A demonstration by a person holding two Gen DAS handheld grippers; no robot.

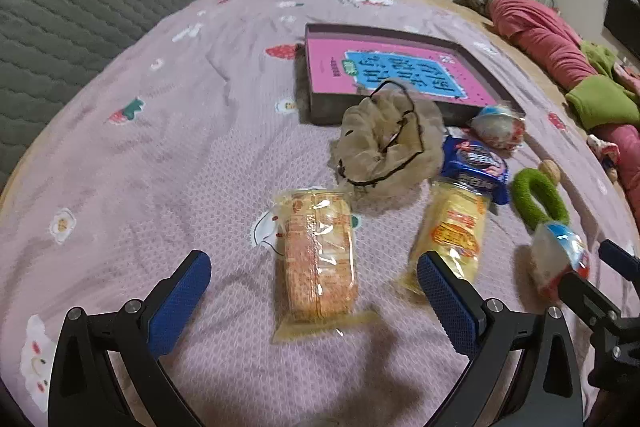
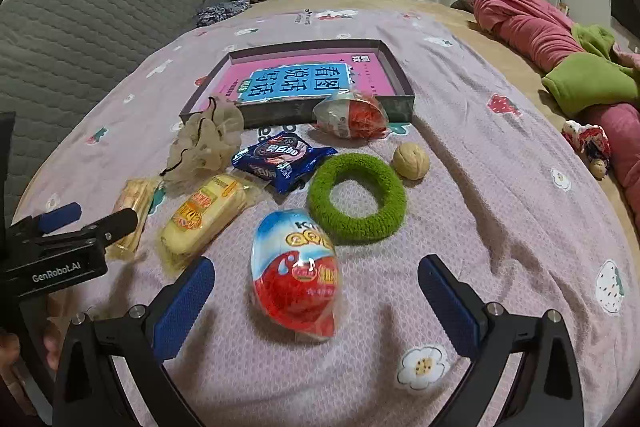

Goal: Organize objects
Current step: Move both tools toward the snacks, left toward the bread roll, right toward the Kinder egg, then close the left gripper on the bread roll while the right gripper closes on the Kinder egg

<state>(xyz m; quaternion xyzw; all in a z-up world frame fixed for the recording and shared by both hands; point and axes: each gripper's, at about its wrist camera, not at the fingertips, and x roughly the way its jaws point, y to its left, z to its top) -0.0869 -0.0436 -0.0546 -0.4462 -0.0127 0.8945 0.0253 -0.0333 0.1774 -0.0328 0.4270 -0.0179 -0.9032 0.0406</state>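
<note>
Both my jaws gape wide, left gripper point(image 1: 314, 281) framing the wafer pack point(image 1: 318, 259), right gripper point(image 2: 316, 285) the chocolate egg point(image 2: 296, 273); next, close and carry into the box point(image 2: 394, 65).

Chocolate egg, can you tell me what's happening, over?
Both tools open. Right tool straddles chocolate egg, not gripping. Left tool over cracker pack. Box path clear.

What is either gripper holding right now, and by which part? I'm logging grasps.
Nothing. The left gripper is open around the wrapped cracker pack, and the right gripper is open around the egg-shaped candy.
</note>
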